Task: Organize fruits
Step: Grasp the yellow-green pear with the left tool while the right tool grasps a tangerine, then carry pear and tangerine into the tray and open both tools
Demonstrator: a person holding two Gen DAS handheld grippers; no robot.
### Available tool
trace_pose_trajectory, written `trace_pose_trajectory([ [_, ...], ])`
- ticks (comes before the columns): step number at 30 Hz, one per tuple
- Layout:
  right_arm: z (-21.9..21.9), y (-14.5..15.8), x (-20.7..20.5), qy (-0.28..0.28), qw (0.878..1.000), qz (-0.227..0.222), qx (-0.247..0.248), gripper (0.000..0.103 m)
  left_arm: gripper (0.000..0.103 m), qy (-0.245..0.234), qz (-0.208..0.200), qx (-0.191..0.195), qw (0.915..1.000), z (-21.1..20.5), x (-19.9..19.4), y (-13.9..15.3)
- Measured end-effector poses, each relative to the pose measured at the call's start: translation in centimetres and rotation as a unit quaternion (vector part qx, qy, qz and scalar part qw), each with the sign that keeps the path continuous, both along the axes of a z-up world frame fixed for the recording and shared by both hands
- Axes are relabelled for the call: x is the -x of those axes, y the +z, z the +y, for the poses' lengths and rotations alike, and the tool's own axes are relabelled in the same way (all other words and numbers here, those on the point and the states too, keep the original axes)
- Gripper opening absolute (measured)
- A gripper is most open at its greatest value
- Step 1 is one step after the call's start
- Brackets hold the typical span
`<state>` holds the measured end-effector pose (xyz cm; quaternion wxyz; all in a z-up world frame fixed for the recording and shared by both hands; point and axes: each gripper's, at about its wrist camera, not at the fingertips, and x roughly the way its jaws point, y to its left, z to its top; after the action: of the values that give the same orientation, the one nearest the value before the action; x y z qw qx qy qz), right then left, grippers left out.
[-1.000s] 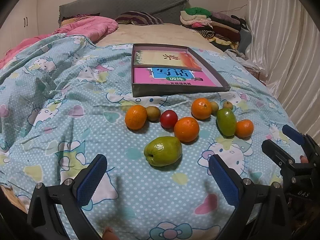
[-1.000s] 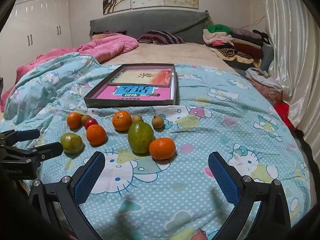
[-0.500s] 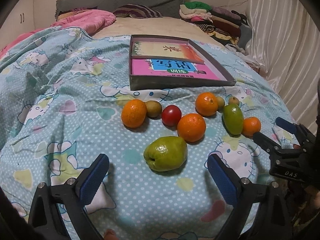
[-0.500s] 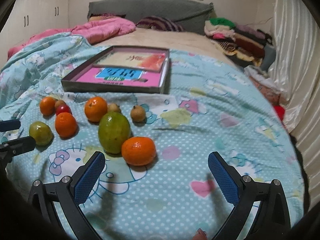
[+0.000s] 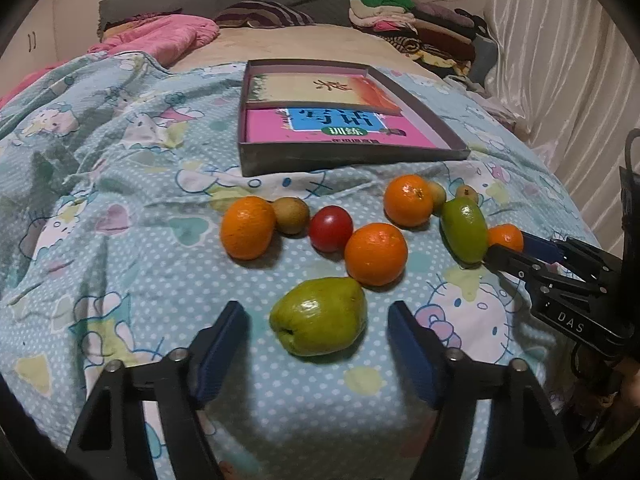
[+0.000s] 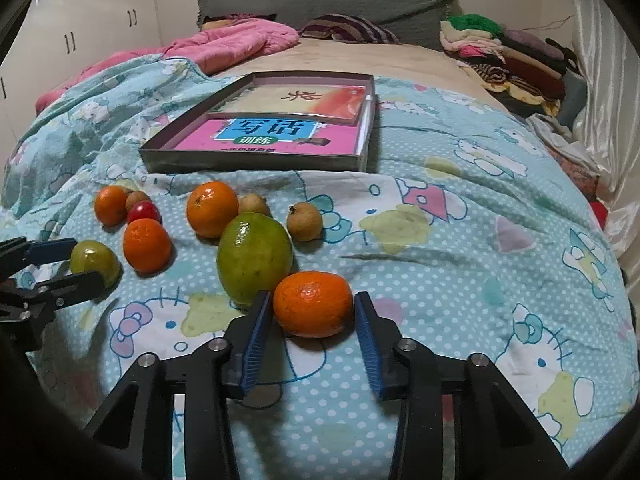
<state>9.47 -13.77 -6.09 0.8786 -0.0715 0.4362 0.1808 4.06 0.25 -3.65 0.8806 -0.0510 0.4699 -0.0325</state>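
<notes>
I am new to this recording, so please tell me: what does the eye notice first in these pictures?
First, the bright fruits scattered on the cartoon-print quilt, below a shallow box holding books. The right gripper brackets a small orange, fingers close on both sides. The left gripper stands open around a green fruit.

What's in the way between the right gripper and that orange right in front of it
Nothing visible. The right gripper is open with the orange already sitting between its fingers, a small gap on each side. The big green fruit sits just beyond the left finger, close but not between gripper and orange.
</notes>
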Motion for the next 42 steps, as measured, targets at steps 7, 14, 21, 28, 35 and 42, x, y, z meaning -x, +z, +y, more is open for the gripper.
trace_pose_trajectory([
  [7,-0.5,0.2,0.0,-0.004,1.0,-0.005,-0.011,0.042,0.05,-0.01,0.009,0.001,0.9999,-0.3,-0.9,-0.8],
  [14,-1.2,0.9,0.0,-0.021,1.0,-0.016,-0.017,0.041,0.049,-0.015,0.013,0.015,0.9997,0.3,-1.3,-0.6],
  [21,-2.4,2.9,-0.9,-0.034,0.998,-0.036,-0.037,0.041,0.049,-0.007,-0.004,0.033,0.9994,1.7,-1.5,1.6],
  [28,-1.5,4.9,-3.4,-0.023,0.997,-0.056,-0.046,0.041,0.049,0.002,-0.027,0.031,0.9992,3.0,-4.8,4.3],
  [35,0.4,5.9,-6.7,0.0,0.997,-0.059,-0.051,0.041,0.049,0.004,-0.014,0.03,0.9994,3.6,-9.6,4.4],
  [42,1.5,5.1,-9.4,0.014,0.998,-0.044,-0.039,0.041,0.049,-0.008,-0.002,0.024,0.9997,3.2,-12.7,3.5],
])
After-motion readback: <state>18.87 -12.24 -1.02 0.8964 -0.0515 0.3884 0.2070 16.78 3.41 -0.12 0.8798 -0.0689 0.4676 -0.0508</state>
